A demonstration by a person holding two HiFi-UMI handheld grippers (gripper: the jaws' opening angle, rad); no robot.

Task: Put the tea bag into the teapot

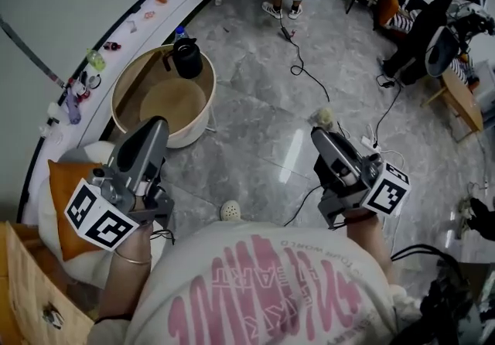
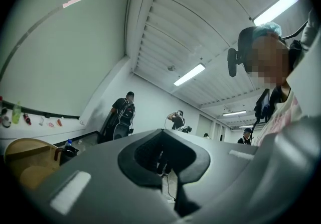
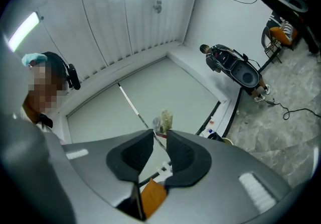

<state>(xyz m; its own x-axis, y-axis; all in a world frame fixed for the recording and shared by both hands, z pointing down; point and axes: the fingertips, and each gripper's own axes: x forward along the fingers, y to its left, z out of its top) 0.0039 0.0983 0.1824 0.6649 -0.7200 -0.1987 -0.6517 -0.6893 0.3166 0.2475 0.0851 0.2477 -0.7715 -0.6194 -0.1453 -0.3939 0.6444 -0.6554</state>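
Carrying step, judged from the layout: tea bag (image 1: 325, 116) lifted but not yet delivered; pinched at the very tips of the right gripper (image 1: 319, 132), right of centre in the head view, above bare stone floor (image 1: 255, 96); confirmed in the right gripper view, with jaws closed on the tea bag (image 3: 165, 119) and the pale pouch poking out past them at mid-frame. Left gripper (image 1: 158, 125) at lower left; jaws together with nothing between them, as read from the left gripper view; apparently no part in the job for now.

Black teapot (image 1: 186, 59) at upper left of the head view, standing by the far rim of a round wooden table (image 1: 124, 92); well apart from the tea bag, up and to the left of it in the frame. Cannot tell at this size whether its top is open.

Next, probably: swing the right gripper up and left across the frame; bring the tips over the mouth of the teapot; lower until the pouch hangs inside; then part the jaws. Calls for a steady grip on the way, given a hold at the tips only; calls also for an open top, so perhaps some help from the left gripper first. Worth watching: the teapot's handle near the line of approach; loose cables (image 1: 305, 65) on the floor, of no concern to the carry.
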